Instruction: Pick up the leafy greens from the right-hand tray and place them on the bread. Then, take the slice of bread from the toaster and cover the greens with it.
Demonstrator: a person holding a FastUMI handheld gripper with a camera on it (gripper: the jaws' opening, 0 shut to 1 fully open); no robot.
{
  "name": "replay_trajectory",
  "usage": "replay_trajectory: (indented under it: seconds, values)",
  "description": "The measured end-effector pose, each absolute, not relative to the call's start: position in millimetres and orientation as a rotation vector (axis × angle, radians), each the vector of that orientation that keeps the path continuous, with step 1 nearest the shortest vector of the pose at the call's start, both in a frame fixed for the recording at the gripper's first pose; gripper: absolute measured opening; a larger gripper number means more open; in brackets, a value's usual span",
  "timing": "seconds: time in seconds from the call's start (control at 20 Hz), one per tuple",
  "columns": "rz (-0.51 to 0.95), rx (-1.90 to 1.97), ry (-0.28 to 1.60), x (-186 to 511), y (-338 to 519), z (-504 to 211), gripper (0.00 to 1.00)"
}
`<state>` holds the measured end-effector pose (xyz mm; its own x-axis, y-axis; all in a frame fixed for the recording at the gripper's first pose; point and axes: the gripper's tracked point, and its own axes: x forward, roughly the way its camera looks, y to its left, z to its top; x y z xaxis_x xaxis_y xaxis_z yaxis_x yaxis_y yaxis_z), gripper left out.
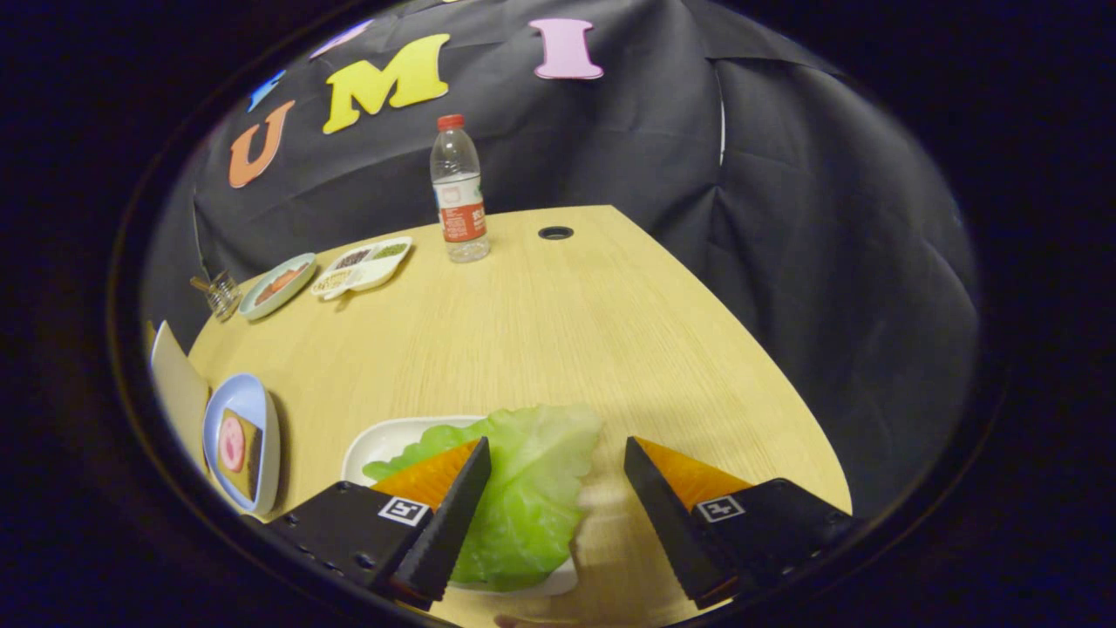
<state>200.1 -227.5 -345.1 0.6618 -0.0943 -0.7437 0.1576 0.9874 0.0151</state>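
Between the spread fingers of the hand-held gripper (558, 453) lies a crinkled, pale green leaf of leafy greens (523, 488), draped over a smooth white tray (384, 440); the ridged fingers hold nothing. The tray rests on a pale wood-grain worktop (558, 331). Off to the left, a round blue plate (253, 436) carries what looks like a square slice of bread (240, 453) topped with something pink. Farther back stand a clear plastic bottle (458, 192) with a red cap, a white divided dish (366, 266) and an oval plate (277, 286).
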Motion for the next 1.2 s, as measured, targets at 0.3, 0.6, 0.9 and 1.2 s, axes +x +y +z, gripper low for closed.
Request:
replay_trajectory:
  seconds: [0.3,0.6,0.9,1.2]
  values:
    - [-0.15,0.005,0.82,200.2,-224.7,-336.1,0.45]
    - [-0.154,0.02,0.725,189.3,-218.2,-302.5,0.0]
    - [-0.192,-0.005,0.7,173.2,-215.2,-281.7,0.0]
    - [-0.222,0.027,0.782,155.9,-231.0,-312.5,0.0]
